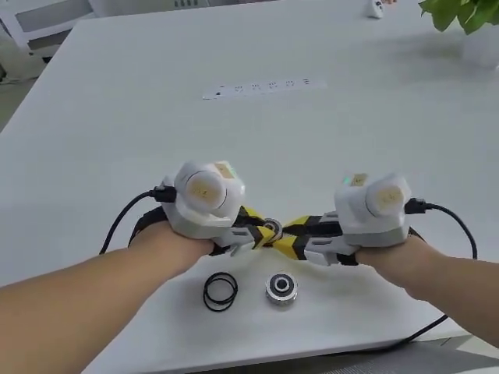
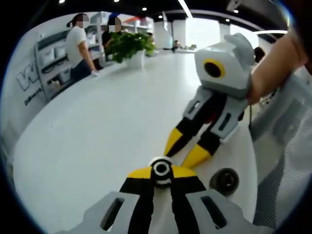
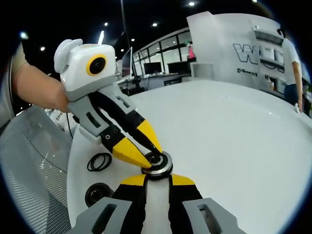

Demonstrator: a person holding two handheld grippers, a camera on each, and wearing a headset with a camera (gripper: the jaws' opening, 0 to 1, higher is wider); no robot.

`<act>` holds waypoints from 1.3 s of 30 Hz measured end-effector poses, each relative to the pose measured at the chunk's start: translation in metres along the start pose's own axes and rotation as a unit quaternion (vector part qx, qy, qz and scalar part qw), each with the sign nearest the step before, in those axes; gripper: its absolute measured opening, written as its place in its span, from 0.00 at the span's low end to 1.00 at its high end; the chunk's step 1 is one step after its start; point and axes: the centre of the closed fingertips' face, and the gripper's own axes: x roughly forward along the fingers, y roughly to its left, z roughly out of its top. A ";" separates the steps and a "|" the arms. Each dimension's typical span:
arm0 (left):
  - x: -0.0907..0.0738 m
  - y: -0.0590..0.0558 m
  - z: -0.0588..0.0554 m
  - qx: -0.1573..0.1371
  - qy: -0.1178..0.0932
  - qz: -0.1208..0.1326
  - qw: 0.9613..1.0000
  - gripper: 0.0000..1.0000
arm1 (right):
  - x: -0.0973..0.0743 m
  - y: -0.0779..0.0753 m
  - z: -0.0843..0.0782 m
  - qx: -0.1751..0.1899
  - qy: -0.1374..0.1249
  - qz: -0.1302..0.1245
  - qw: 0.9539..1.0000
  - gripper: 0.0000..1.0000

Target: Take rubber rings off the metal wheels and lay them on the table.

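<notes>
A small metal wheel (image 1: 270, 229) hangs just above the table between both grippers. My left gripper (image 1: 260, 236) comes in from the left and my right gripper (image 1: 281, 236) from the right, tips meeting on it. In the left gripper view the wheel (image 2: 161, 168) faces me between my left gripper (image 2: 162, 172) tips, with the right gripper (image 2: 184, 151) just behind. In the right gripper view the wheel (image 3: 157, 165) sits at my right gripper (image 3: 157, 178) tips, and the left gripper (image 3: 152, 156) pinches its upper face. Loose black rubber rings (image 1: 220, 290) lie on the table.
A second metal wheel (image 1: 281, 287) lies on the white table (image 1: 234, 140) beside the rings, near the front edge. Cables trail from both grippers. A potted plant (image 1: 460, 12) stands at the far right corner. People stand by shelves (image 2: 78, 44) beyond the table.
</notes>
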 end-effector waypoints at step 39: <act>0.001 -0.001 0.001 0.000 0.001 0.006 1.000 0.12 | -0.015 -0.004 0.016 0.248 -0.073 0.005 0.966 0.00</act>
